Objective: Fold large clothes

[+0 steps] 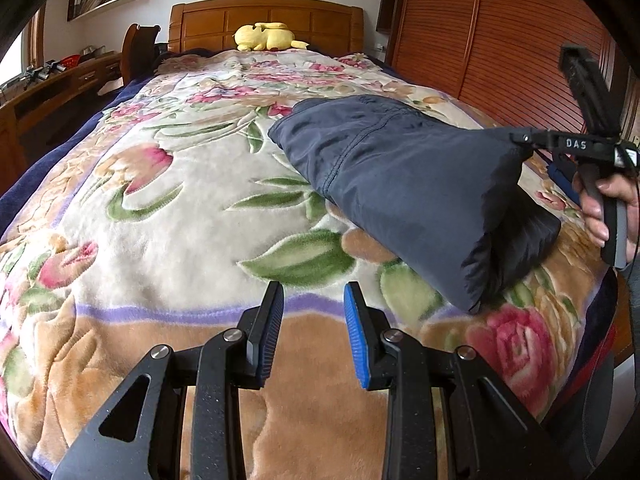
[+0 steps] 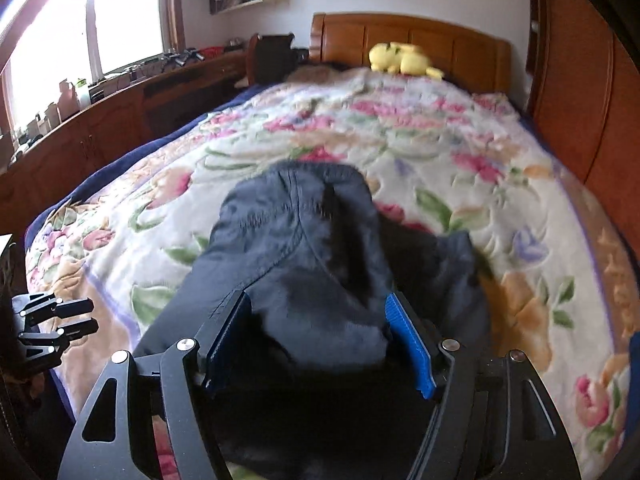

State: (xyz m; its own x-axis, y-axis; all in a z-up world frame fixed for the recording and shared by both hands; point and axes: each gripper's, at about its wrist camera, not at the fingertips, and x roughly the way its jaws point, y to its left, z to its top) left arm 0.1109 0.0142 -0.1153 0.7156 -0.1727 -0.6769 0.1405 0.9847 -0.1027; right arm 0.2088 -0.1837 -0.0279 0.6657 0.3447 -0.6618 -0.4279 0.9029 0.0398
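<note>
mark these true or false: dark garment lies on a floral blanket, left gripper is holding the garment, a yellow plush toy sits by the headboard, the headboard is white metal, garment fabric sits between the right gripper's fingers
1. The dark garment lies on a floral blanket. True.
2. The left gripper is holding the garment. False: nothing is between its fingers; it hovers over bare blanket.
3. A yellow plush toy sits by the headboard. True.
4. The headboard is white metal. False: it is brown wood.
5. Garment fabric sits between the right gripper's fingers. True, though whether the pads press on it is unclear.
</note>
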